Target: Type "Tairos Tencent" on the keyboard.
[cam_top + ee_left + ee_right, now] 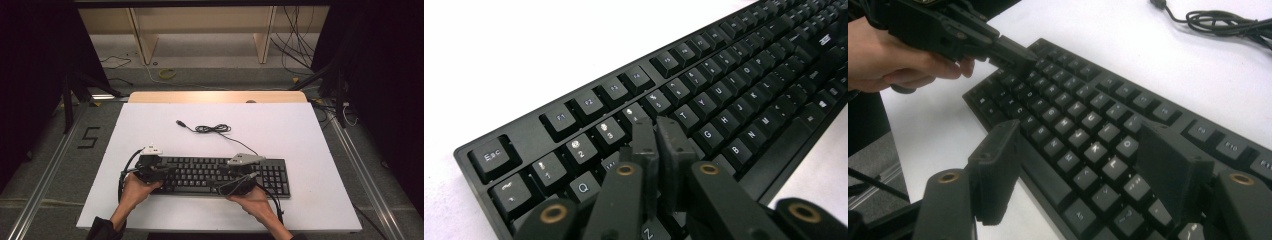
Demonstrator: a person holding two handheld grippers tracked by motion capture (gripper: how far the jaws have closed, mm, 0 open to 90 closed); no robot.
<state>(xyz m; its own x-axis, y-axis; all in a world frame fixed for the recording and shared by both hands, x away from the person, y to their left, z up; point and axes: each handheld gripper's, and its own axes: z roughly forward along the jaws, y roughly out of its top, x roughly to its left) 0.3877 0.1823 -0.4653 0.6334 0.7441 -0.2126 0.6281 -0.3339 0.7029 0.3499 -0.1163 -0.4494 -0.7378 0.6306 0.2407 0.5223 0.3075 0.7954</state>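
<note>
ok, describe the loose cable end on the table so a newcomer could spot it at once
On the white table, look beyond the black keyboard toward the far edge. A thin black cable runs from the keyboard's back into a small coiled bundle; past the bundle lies the USB plug, bare on the white surface.

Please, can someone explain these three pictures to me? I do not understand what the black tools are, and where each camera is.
A person holds a handheld claw in each hand. One picture looks down from above the table; the other two come from cameras riding on each claw. On the white table lies a black keyboard, its cable loose behind it. The left claw is shut, its tips over the keys near the left end, holding nothing. The right claw is open above the keys, also holding nothing.
</note>
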